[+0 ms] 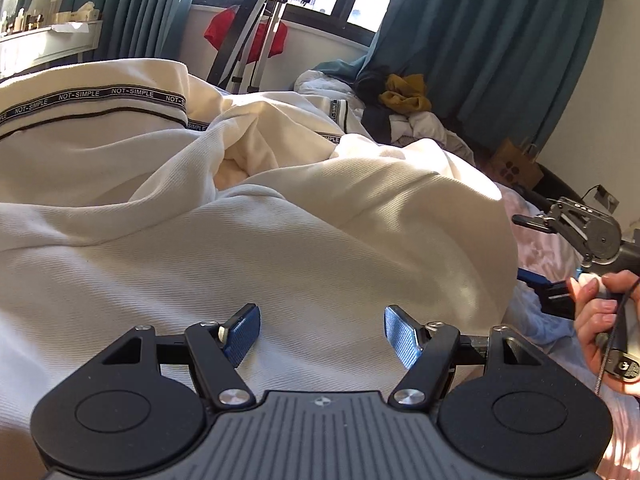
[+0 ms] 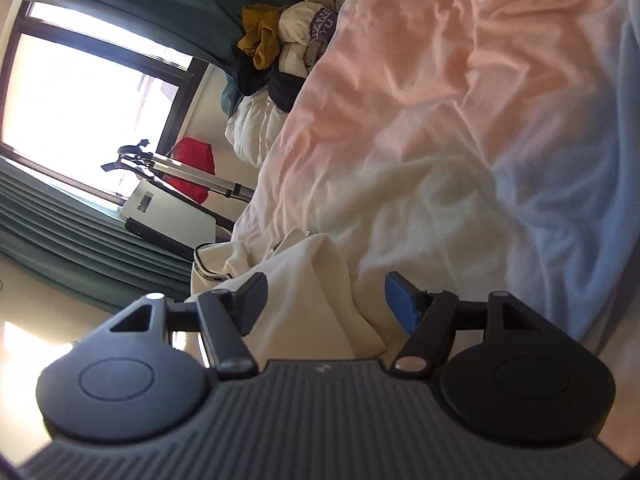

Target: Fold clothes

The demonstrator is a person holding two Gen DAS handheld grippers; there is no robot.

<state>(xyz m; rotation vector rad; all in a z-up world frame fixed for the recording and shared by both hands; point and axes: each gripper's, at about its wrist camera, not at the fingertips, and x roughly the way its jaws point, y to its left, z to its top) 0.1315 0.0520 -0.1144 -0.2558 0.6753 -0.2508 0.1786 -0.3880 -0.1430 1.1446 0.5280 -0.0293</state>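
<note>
Over cream garment, left claw apart; right claw apart, astride its edge.

"NOT-SIMPLE" on the cream garment's tape

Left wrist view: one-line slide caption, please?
Open left hand-held gripper above a rumpled cream garment on the bed, right hand-held gripper at the garment's edge.

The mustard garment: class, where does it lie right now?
The mustard garment tops the clothes pile at the bed's far end, below the teal curtain, right of centre in the left wrist view.
</note>
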